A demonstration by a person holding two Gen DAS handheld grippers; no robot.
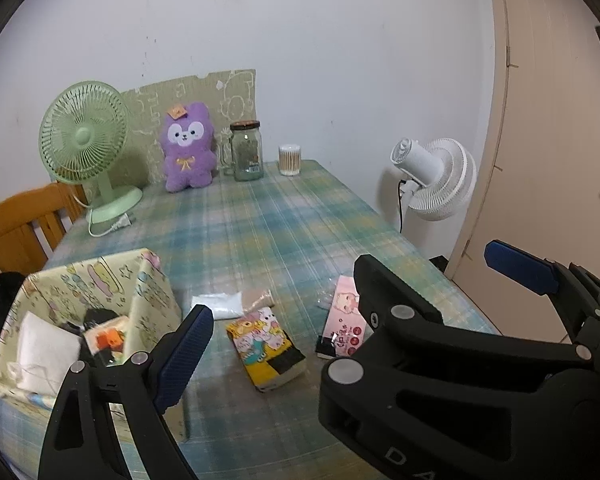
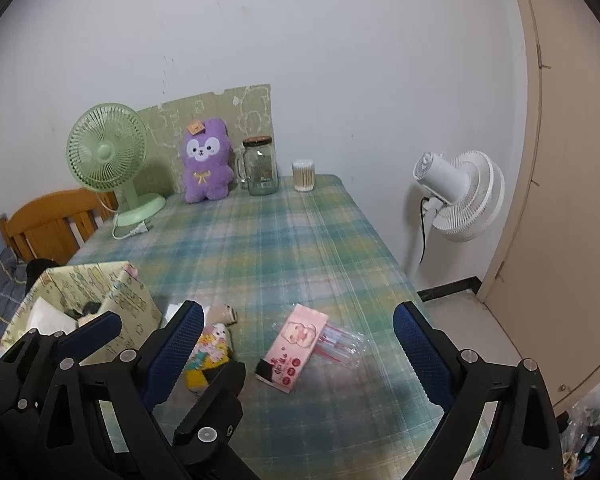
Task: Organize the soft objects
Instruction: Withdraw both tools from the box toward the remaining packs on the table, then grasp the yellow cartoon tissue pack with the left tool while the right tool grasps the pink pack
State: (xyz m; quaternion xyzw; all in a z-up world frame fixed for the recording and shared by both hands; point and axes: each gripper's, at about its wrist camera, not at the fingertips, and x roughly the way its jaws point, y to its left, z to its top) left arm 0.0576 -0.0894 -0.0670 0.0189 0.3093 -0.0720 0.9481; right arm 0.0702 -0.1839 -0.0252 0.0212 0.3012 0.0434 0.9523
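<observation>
A cream cartoon-print fabric box stands at the table's near left, holding a white pack and dark soft items. Beside it lie a white pouch, a beige cloth piece, a yellow cartoon sock pack and a pink packet on clear plastic. A purple plush leans at the back. My left gripper is open above the sock pack, its right finger hidden behind the other gripper. My right gripper is open over the pink packet, holding nothing.
On the plaid tablecloth at the back stand a green desk fan, a glass jar and a cotton-swab tub. A wooden chair is at the left, a white floor fan and a door at the right.
</observation>
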